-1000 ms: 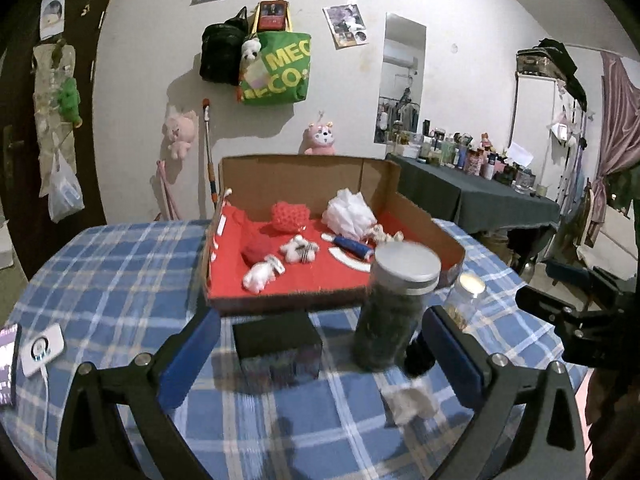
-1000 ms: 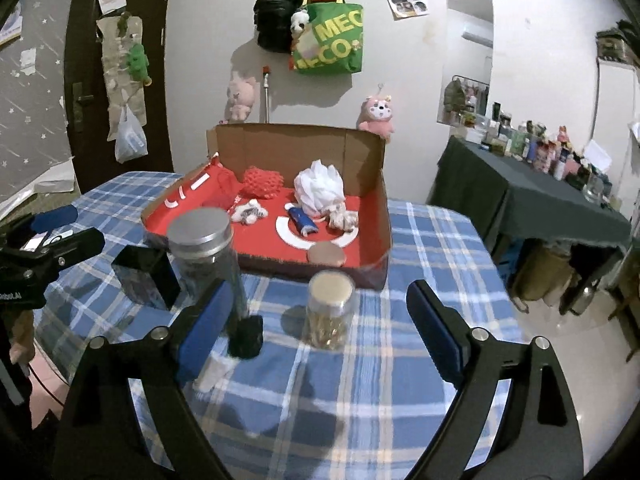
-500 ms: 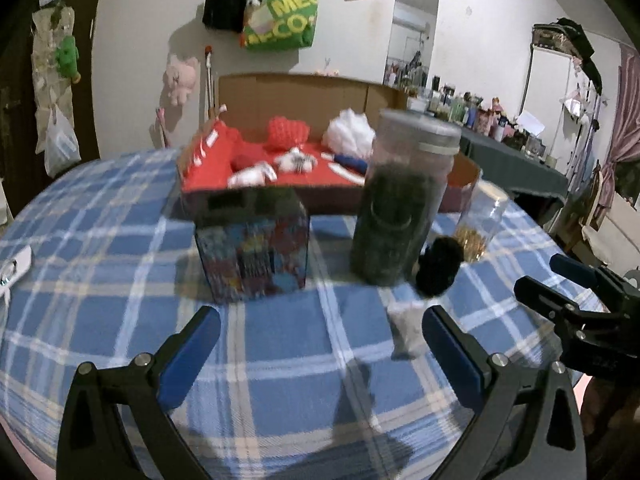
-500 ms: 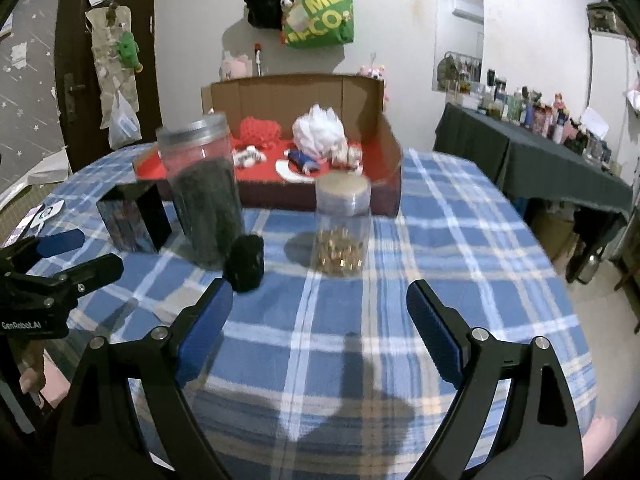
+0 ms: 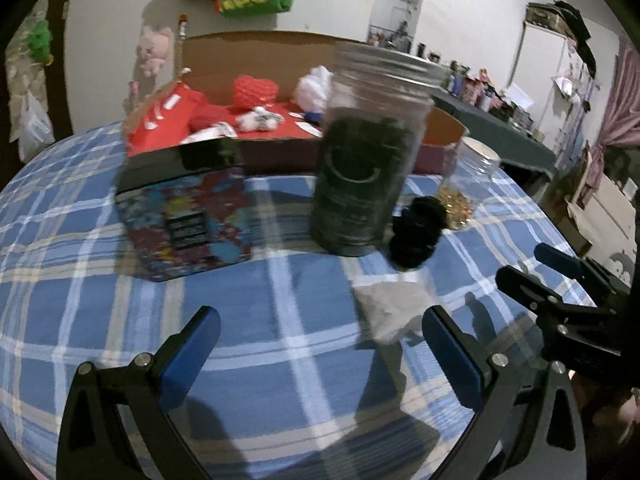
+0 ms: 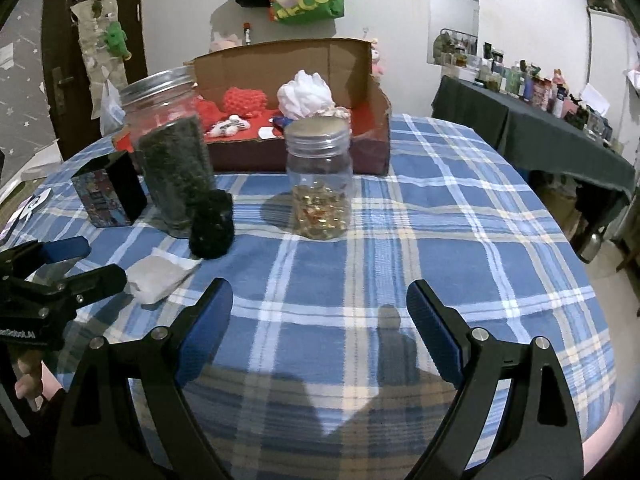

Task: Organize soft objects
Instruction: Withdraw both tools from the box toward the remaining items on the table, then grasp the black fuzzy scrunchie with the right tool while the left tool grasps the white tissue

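Both tools (image 5: pixel 320 336) (image 6: pixel 320 304) lower now, 2 jars (image 6: pixel 172 160) (image 6: pixel 320 184) ahead.

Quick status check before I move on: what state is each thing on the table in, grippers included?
Left gripper: open, empty.
Right gripper: open, empty.
Tall jar: upright, lid on, dark contents.
Small jar: upright, lid on, gold bits at bottom.
Black fluffy ball: on the cloth, against the tall jar.
White cloth: lying flat.
Black box: upright, closed.
Cardboard box: open, soft toys inside.
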The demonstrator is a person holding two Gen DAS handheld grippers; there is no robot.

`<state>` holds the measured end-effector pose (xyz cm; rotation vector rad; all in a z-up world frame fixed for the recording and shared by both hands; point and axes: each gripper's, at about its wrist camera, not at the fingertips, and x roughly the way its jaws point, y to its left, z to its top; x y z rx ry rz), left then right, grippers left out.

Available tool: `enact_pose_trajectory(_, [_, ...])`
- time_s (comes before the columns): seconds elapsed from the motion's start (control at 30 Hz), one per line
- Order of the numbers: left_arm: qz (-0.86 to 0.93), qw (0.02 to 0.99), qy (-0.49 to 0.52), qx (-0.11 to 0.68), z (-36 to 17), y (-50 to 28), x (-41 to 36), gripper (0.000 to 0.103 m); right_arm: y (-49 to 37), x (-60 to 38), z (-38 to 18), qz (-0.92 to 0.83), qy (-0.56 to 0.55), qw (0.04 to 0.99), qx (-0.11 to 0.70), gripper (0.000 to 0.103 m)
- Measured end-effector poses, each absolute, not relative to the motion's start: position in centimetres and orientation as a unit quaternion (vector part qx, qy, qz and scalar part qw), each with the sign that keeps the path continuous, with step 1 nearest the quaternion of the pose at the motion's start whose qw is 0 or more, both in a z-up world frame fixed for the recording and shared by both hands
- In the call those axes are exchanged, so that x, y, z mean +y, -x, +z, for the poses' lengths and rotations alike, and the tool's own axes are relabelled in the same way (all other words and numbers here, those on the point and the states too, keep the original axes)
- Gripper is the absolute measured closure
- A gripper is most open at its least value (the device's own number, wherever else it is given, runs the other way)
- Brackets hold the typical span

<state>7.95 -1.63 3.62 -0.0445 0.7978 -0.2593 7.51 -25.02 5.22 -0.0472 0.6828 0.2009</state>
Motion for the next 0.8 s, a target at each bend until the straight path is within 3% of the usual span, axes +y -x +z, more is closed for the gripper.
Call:
enact_pose_trajectory(0.37, [-0.143,0.901,-0.023,0.408,3.1,-9.4,-4.4,0.0,-8.1,-26.5,5.4,0.081,0.02,0.937,0.339,0.014])
enact_pose_trajectory(0.8, [-0.125,0.908,0.005,0.4,4.2,-9.1,0.1,0.001,-8.5,-24.8,5.7,0.114,0.017,0.935,0.336,0.014])
